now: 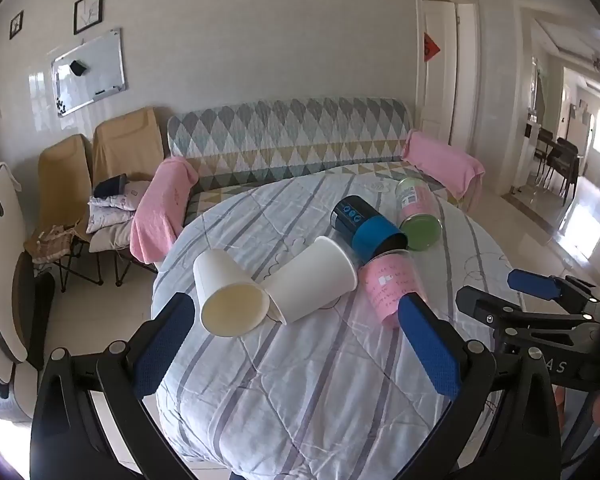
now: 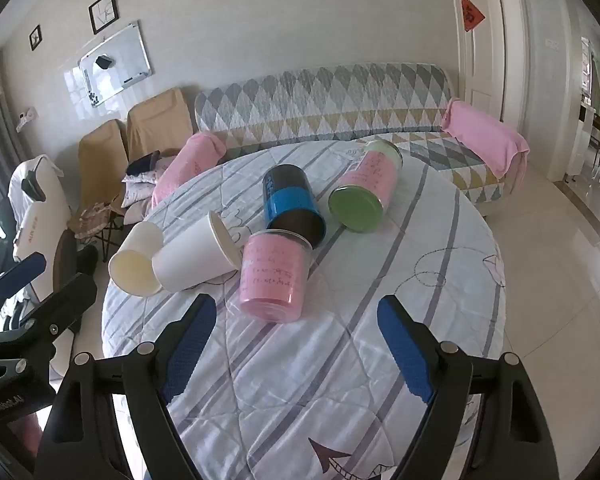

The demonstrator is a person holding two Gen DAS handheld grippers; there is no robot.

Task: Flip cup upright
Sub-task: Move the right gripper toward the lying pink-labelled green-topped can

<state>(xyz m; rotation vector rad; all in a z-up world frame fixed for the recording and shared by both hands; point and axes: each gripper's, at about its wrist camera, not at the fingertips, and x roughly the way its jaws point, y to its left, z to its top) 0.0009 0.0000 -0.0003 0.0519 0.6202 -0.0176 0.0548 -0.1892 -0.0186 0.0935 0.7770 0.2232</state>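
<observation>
Five cups lie tipped over on the round table [image 1: 300, 380] with its striped cloth: two white paper cups [image 1: 230, 292] [image 1: 312, 278] touching on the left, a pink cup [image 1: 392, 286] to their right, a blue one [image 1: 366, 226] just beyond it, and a pink cup with a green end [image 1: 418, 214] farthest off. The left claw [image 1: 296, 344] hangs at the near edge, spread wide and holding nothing. The right claw [image 2: 296, 346], beside it, is just as wide and bare.

Both wrist cameras look forward and down across the round quilt-covered table [image 1: 300, 360] toward the sofa [image 1: 284, 136]. The left view sits left, the right view right, probably equally near. The 2 views share the tipped cups [image 2: 196, 260] and the wall.
</observation>
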